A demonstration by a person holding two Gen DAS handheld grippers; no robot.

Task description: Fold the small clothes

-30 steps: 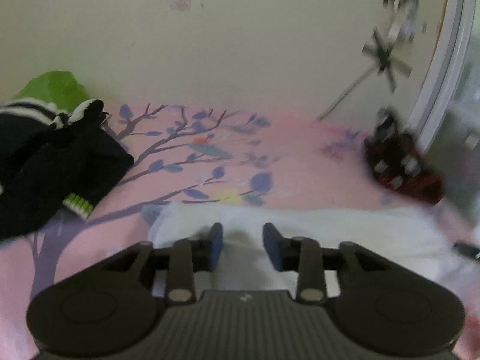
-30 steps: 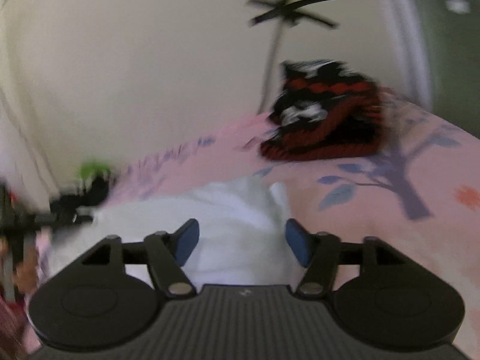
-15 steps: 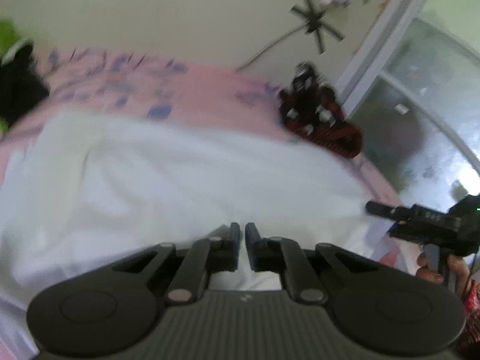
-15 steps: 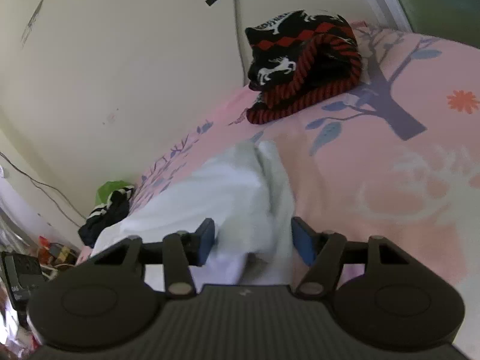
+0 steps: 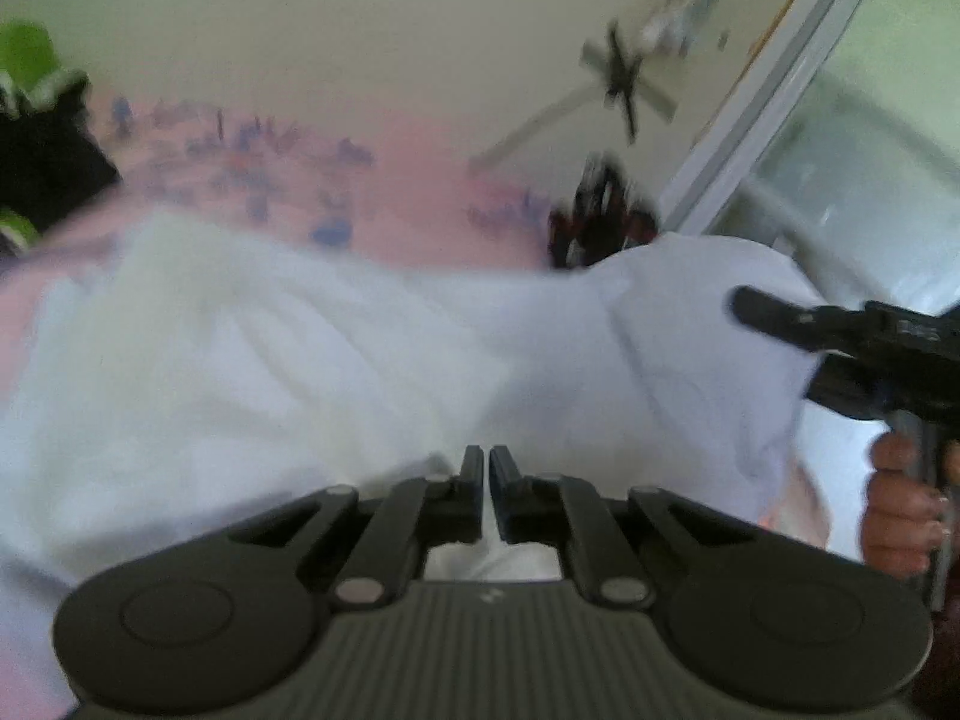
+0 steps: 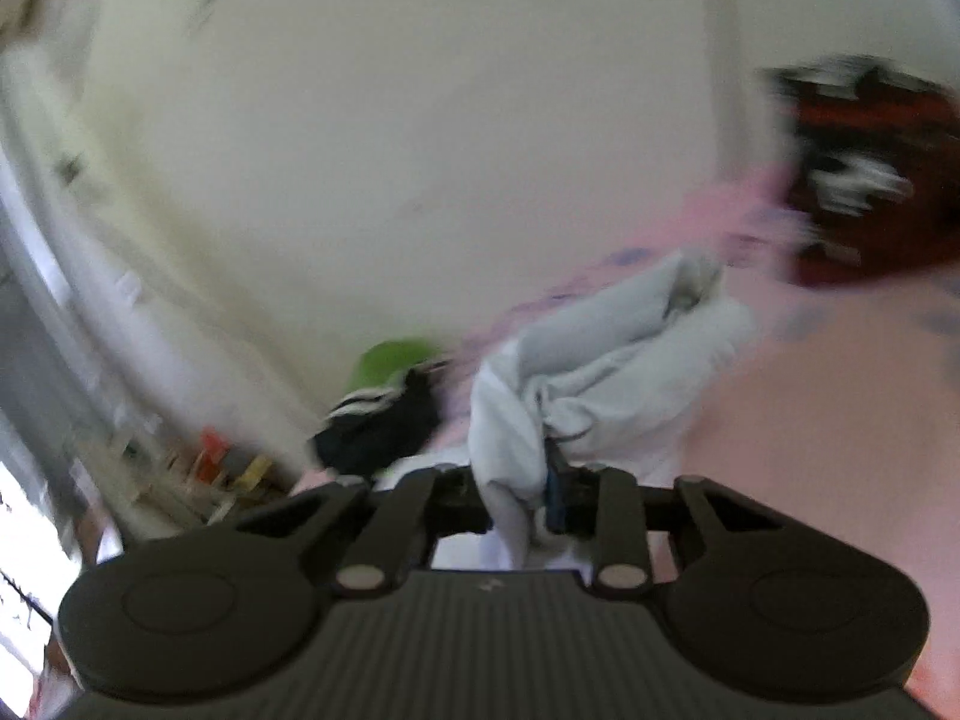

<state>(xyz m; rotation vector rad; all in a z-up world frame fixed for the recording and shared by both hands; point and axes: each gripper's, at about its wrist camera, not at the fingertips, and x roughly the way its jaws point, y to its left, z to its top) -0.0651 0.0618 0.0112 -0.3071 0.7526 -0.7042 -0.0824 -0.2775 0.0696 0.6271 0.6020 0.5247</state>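
- The white garment [image 5: 336, 360] is a thin, soft cloth. It lies spread over the pink bedsheet [image 5: 414, 204] across the middle of the left wrist view, and one end is lifted at the right of the frame.
- It looks light and limp. It should drape and sag wherever it is unsupported, and a loose layer could slip out of a shallow pinch.
- Its hems and corners look like the best places to hold. Gripping mid-panel would probably only bunch it up.
- The left gripper [image 5: 485, 480] sits at the lower middle of its frame at the cloth's near edge. Its jaws are together, and any fabric between them is too blurred to tell.
- The right gripper [image 6: 528, 501] has just been closing its jaws, and they are clamped on a gathered wad of the garment at the lower middle of its view.
- In the left wrist view that gripper is seen again at the right edge, with the person's hand [image 5: 900, 510] below it.
- A black and red knit [image 6: 870, 180] lies at the upper right of the right wrist view.
- A black striped garment [image 6: 378, 426] lies left of centre in the same view. Both are apart from the white cloth.
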